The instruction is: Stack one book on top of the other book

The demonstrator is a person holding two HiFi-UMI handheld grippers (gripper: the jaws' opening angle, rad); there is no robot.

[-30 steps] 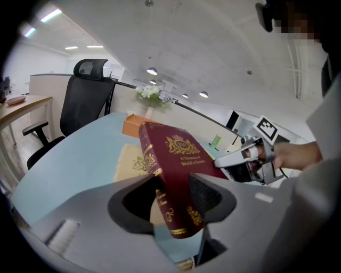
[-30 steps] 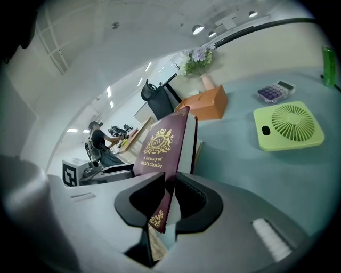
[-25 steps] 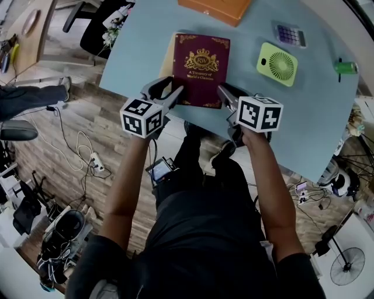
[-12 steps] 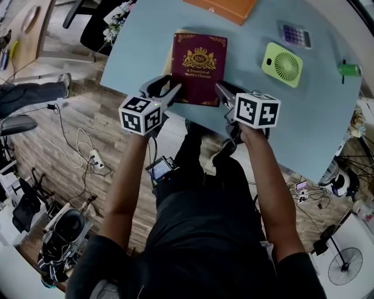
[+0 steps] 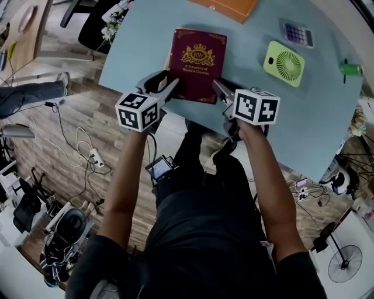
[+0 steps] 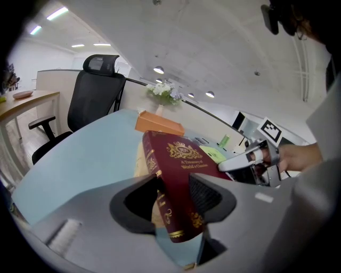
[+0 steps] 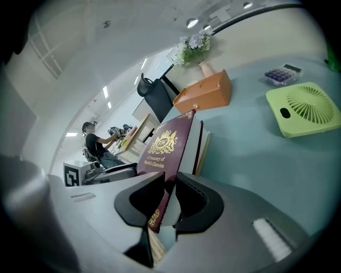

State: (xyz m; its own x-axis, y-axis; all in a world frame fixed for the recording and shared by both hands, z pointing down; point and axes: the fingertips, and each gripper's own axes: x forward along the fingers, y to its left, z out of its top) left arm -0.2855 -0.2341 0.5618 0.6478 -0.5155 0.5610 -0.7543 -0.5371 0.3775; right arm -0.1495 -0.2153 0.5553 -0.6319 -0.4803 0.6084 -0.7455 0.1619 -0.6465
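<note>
A maroon hardback book (image 5: 197,61) with a gold crest lies over a tan book (image 5: 169,57), of which only a sliver shows along its left side. My left gripper (image 5: 173,89) is shut on the maroon book's near left corner by the spine. My right gripper (image 5: 219,90) is shut on its near right corner. In the left gripper view the maroon book (image 6: 178,176) runs tilted between the jaws of the left gripper (image 6: 173,200), above the tan book (image 6: 143,160). In the right gripper view the right gripper (image 7: 169,200) pinches the maroon cover (image 7: 165,146).
The light blue table (image 5: 134,52) carries an orange box (image 5: 225,7) at the far edge. To the right are a green fan (image 5: 283,60), a calculator (image 5: 296,34) and a small green object (image 5: 349,69). The table's near edge runs just under both grippers. A black office chair (image 6: 93,96) stands at the left.
Both grippers and the maroon book have crept slightly toward the far side of the table. Both grips are the same as before.
</note>
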